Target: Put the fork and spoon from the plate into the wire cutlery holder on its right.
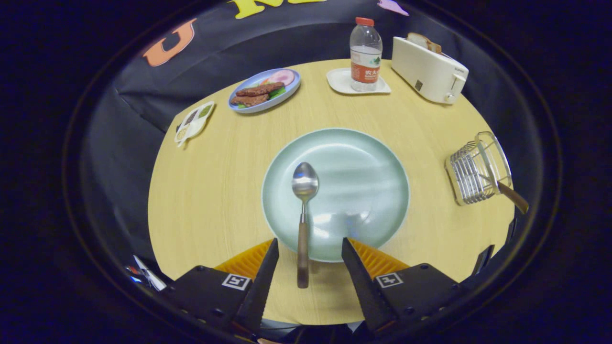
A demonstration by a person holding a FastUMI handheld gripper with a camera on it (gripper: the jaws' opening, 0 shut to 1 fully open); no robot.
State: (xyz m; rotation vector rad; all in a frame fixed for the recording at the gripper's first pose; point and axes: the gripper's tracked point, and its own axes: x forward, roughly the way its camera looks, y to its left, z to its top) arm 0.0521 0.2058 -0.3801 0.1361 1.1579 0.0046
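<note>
The claw (306, 260) at the bottom centre of the frame is spread wide, gripping nothing. The spoon (303, 215) lies straight ahead, its wooden handle end in the gap between the fingers, nearer the left one, and overhanging the plate's rim. Its long axis runs directly away from the claw, bowl resting up on the pale green plate (373, 191) at frame centre. The wire cutlery holder (473, 172) sits at middle right on the table (215, 191), with a wooden-handled utensil, probably the fork (511, 193), already in it.
</note>
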